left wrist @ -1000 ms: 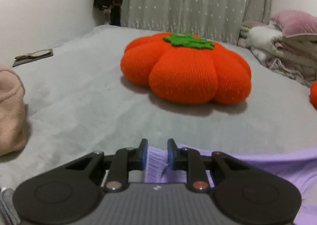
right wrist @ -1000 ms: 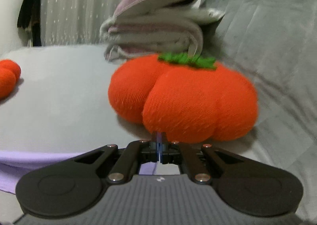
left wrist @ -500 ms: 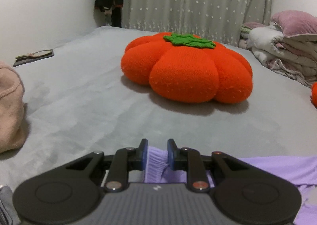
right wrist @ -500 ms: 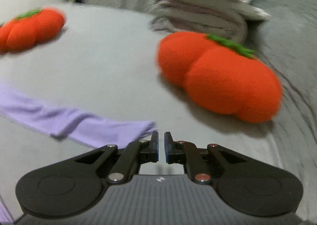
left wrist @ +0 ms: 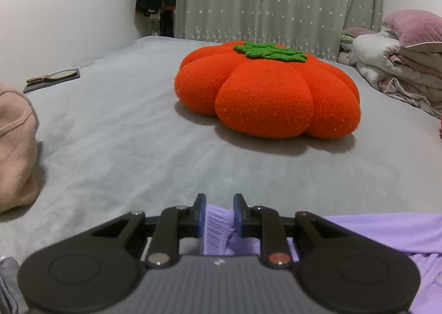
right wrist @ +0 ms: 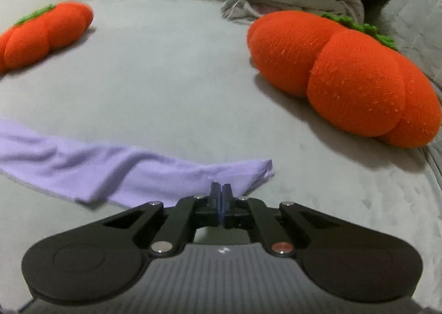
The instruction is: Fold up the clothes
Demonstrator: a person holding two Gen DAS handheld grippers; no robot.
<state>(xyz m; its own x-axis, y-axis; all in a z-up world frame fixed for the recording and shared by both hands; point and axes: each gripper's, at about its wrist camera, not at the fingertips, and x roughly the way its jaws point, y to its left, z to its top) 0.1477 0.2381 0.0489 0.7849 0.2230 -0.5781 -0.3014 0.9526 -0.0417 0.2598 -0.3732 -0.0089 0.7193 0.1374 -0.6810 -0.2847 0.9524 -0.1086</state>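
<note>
A lavender garment (right wrist: pixel 124 173) lies stretched across the grey bed (right wrist: pixel 165 70). In the left wrist view its ribbed edge (left wrist: pixel 218 220) is bunched between the fingers of my left gripper (left wrist: pixel 219 207), which is shut on it; more of the cloth trails off to the right (left wrist: pixel 386 231). My right gripper (right wrist: pixel 221 189) hovers over the garment's far right corner (right wrist: pixel 262 169). Its jaws are pressed together and I see no cloth between them.
A large orange pumpkin cushion (left wrist: pixel 268 93) sits mid-bed ahead of the left gripper; a second one (right wrist: pixel 345 76) lies right of the right gripper. Folded bedding (left wrist: pixel 400 65) is stacked at the right. A pink garment (left wrist: pixel 13 148) and spectacles (left wrist: pixel 52 77) lie at the left.
The right gripper opened slightly, swung away from the cushion to look over the garment's right end, and has shut again. The left gripper kept its hold and barely moved.
</note>
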